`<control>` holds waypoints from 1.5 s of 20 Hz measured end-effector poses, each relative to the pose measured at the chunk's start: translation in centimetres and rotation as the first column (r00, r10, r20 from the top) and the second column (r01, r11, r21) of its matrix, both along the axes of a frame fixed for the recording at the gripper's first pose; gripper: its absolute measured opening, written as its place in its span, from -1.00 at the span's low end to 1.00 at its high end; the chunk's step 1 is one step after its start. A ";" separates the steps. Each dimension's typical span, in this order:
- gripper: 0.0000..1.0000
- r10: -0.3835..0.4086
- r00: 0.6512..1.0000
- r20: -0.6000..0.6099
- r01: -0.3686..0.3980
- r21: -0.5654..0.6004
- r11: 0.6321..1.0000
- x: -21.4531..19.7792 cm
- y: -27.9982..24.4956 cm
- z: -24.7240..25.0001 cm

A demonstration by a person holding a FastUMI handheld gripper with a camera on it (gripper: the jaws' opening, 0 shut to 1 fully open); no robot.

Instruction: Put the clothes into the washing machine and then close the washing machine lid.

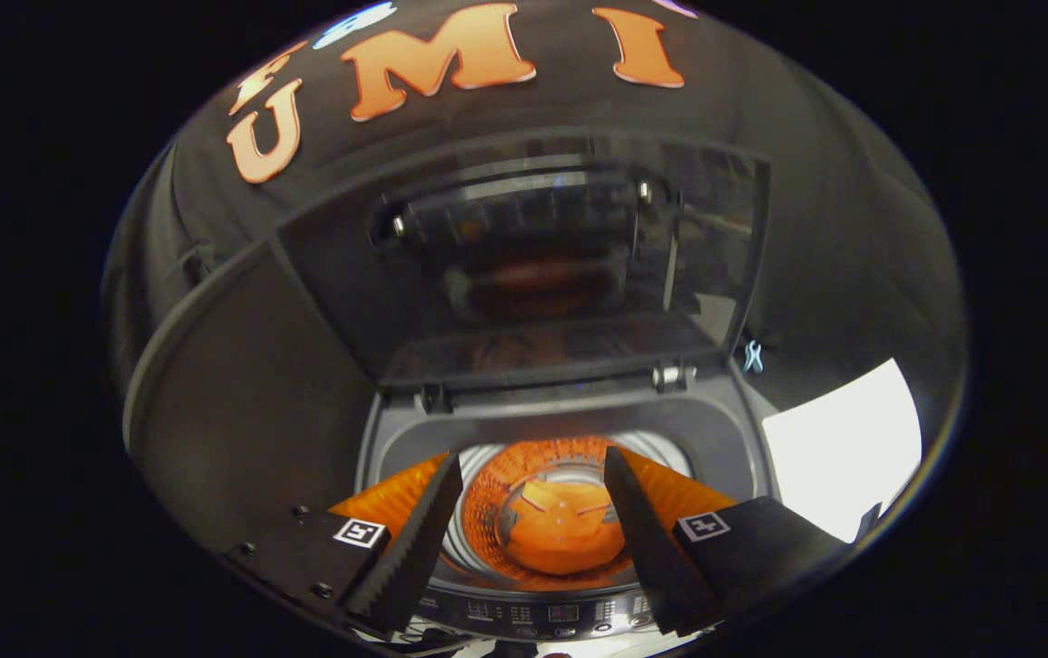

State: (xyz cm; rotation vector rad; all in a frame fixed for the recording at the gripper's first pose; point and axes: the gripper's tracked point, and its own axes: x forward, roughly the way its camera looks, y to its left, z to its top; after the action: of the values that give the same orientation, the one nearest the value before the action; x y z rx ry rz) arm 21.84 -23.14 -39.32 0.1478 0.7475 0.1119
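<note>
A top-loading washing machine [734, 439] stands right below me with its glass lid [533, 265] raised upright at the back on two hinges. Its round drum [487, 512] is exposed, and an orange bundle that looks like cloth [569, 530] lies at the bottom, tinting the drum wall orange. My gripper [533, 457] hovers above the drum mouth, open, with a wide gap between its fingers and nothing held. The orange bundle shows through that gap, well below the fingertips.
The machine's control panel [560, 612] runs along its front edge, just under the fingers. A white surface [843, 448] lies to the right of the machine. A small blue clip [752, 356] hangs near the lid's right hinge. Black cloth surrounds the machine.
</note>
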 end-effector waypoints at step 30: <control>0.99 0.021 0.972 0.236 0.001 -0.092 0.996 16.4 -0.7 12.6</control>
State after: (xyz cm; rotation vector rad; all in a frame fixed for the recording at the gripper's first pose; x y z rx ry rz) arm 38.23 -23.83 -26.75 0.0415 0.5143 0.1024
